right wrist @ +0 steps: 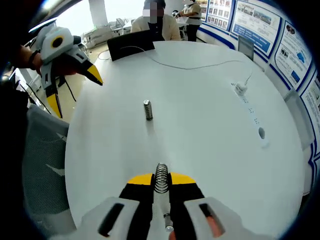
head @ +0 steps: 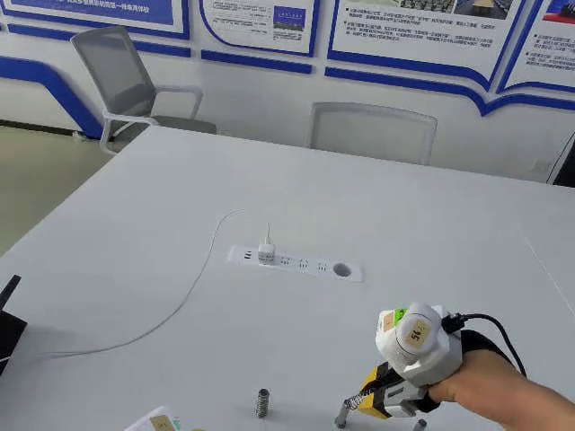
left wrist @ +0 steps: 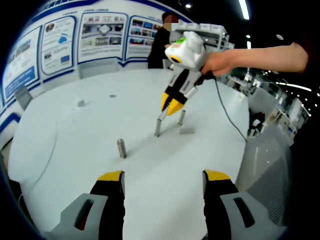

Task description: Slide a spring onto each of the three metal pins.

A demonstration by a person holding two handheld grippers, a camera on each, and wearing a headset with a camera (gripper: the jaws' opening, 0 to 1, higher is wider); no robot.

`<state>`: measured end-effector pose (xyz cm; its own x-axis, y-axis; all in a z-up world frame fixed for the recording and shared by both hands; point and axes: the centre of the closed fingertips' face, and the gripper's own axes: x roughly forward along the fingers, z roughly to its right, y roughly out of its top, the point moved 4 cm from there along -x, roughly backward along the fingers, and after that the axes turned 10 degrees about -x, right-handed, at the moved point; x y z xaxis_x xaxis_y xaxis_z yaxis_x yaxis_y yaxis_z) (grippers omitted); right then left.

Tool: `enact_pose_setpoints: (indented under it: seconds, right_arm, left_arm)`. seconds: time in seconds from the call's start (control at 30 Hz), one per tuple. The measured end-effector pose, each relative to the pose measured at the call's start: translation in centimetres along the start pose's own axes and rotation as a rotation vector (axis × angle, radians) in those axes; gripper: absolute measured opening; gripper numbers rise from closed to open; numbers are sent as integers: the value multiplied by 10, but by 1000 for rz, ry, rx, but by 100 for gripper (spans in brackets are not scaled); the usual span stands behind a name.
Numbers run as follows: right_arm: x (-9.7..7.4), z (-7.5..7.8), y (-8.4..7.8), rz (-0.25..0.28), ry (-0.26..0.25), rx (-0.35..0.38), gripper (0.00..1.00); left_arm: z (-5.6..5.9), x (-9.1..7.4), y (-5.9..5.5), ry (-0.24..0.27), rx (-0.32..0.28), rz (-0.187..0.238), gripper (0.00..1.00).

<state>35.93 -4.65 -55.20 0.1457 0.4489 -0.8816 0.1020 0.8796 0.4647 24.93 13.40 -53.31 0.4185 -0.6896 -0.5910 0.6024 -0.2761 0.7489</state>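
Observation:
My right gripper [right wrist: 161,181] is shut on a small steel spring [right wrist: 161,177], which stands up between its yellow tips. In the left gripper view the right gripper [left wrist: 170,105] holds that spring at the top of the middle pin [left wrist: 158,129]. In the head view the right gripper [head: 368,398] leans toward that pin [head: 341,416]. Another pin [head: 262,402] wears a spring and appears too in the right gripper view [right wrist: 148,109]. A bare third pin [left wrist: 181,117] stands behind. My left gripper [left wrist: 162,182] is open and holds nothing, well short of the pins.
A white power strip [head: 296,264] with a plugged charger and a thin cable lies mid-table. Grey chairs [head: 373,130] stand at the far edge. A black object [head: 7,328] sits at the left edge. A small flat grey piece [left wrist: 187,131] lies by the pins.

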Motion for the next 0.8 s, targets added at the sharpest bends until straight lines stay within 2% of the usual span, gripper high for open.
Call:
enact_pose_setpoints:
  seconds: [0.37, 0.8]
  right_arm:
    - [6, 0, 3, -20, 27, -12, 13]
    - [14, 3, 9, -25, 32, -17, 13]
  left_arm:
    - [1, 6, 6, -9, 0, 10, 65]
    - [0, 5, 0, -14, -5, -1, 64]
